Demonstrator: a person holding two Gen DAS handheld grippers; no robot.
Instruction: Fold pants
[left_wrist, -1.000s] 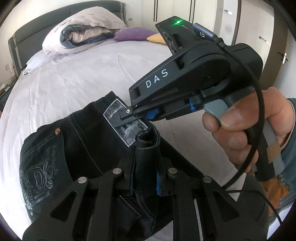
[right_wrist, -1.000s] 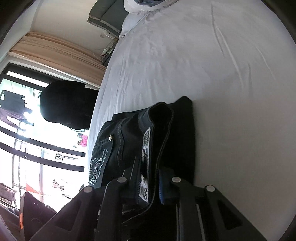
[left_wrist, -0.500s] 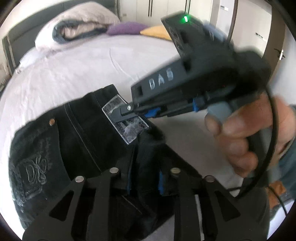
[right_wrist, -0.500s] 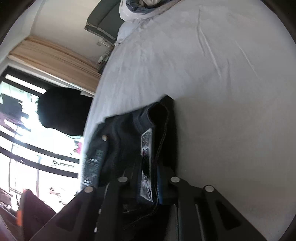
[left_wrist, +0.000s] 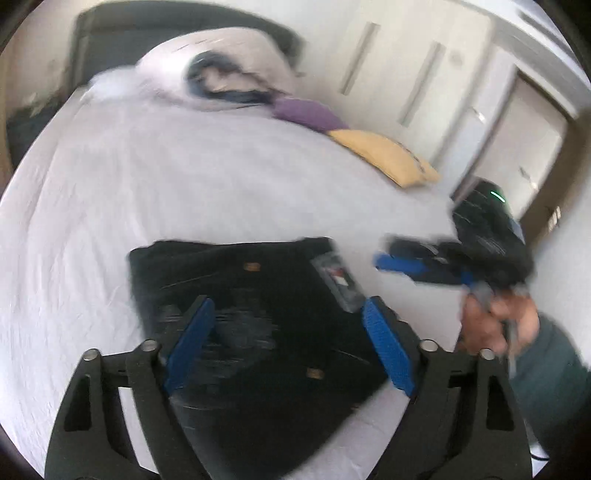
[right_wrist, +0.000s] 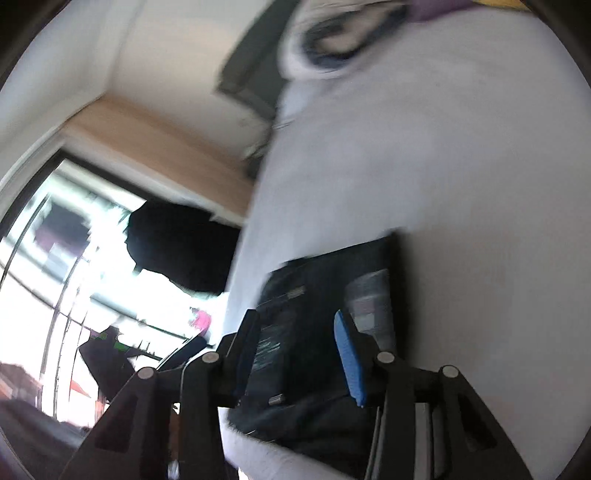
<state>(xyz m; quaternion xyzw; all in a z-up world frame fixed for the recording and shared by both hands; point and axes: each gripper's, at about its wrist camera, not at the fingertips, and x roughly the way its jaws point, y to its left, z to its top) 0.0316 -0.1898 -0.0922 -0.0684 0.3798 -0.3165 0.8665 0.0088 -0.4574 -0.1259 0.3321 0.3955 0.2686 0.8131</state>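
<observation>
The black jeans (left_wrist: 258, 314) lie folded flat on the white bed sheet (left_wrist: 166, 177), with a grey waist label (left_wrist: 338, 280) at their right side. My left gripper (left_wrist: 284, 336) is open above them, its blue pads (left_wrist: 188, 339) spread wide and holding nothing. My right gripper shows in the left wrist view (left_wrist: 410, 262) to the right of the jeans, in a hand. In the right wrist view the right gripper (right_wrist: 295, 347) is open over the jeans (right_wrist: 317, 295), empty. Both views are blurred.
A rolled duvet and pillow (left_wrist: 214, 77) lie at the head of the bed, with a purple cushion (left_wrist: 306, 112) and a yellow cushion (left_wrist: 384, 155) beside them. Wardrobe doors (left_wrist: 424, 74) stand behind. A bright window (right_wrist: 74, 277) is to the left.
Both grippers have opened and let go of the jeans' waistband. The jeans have dropped flat onto the bed. Both grippers have pulled back and up.
</observation>
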